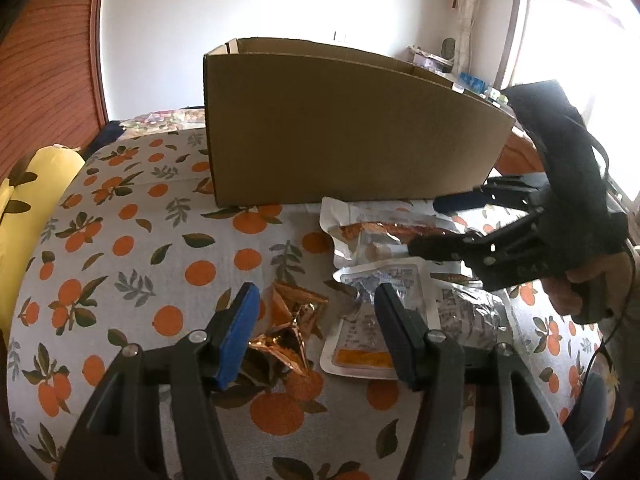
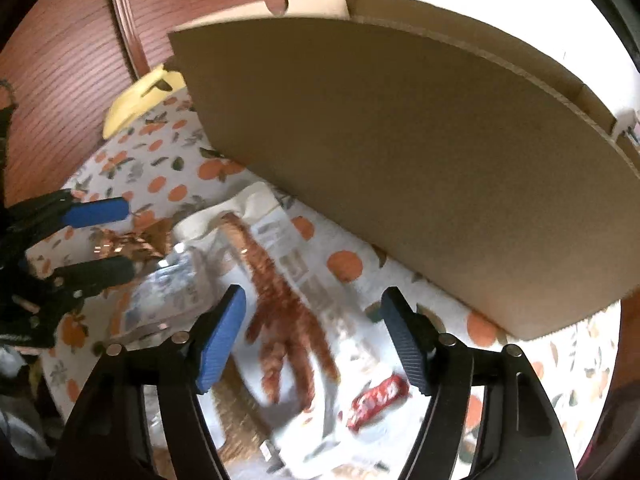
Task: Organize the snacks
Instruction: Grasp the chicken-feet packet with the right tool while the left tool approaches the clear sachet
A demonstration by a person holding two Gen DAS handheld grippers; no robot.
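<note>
An open cardboard box (image 1: 352,132) (image 2: 400,160) stands at the back of the orange-print tablecloth (image 1: 132,240). Several snack packs lie in front of it: a white pack picturing a chicken foot (image 1: 380,232) (image 2: 280,320), a clear pack (image 1: 360,320), a silver pack (image 1: 468,312) (image 2: 176,292) and a crumpled copper foil wrapper (image 1: 292,320) (image 2: 124,244). My left gripper (image 1: 316,320) (image 2: 100,242) is open over the foil wrapper, which shows between its fingers. My right gripper (image 2: 314,320) (image 1: 430,224) is open above the chicken-foot pack, its pads clear of the pack.
A yellow cushion (image 1: 36,184) (image 2: 136,100) lies past the table's left edge, with a wooden panel (image 1: 48,60) behind it. A bright window (image 1: 580,40) is at the right. A hand (image 1: 580,280) grips the right tool's handle.
</note>
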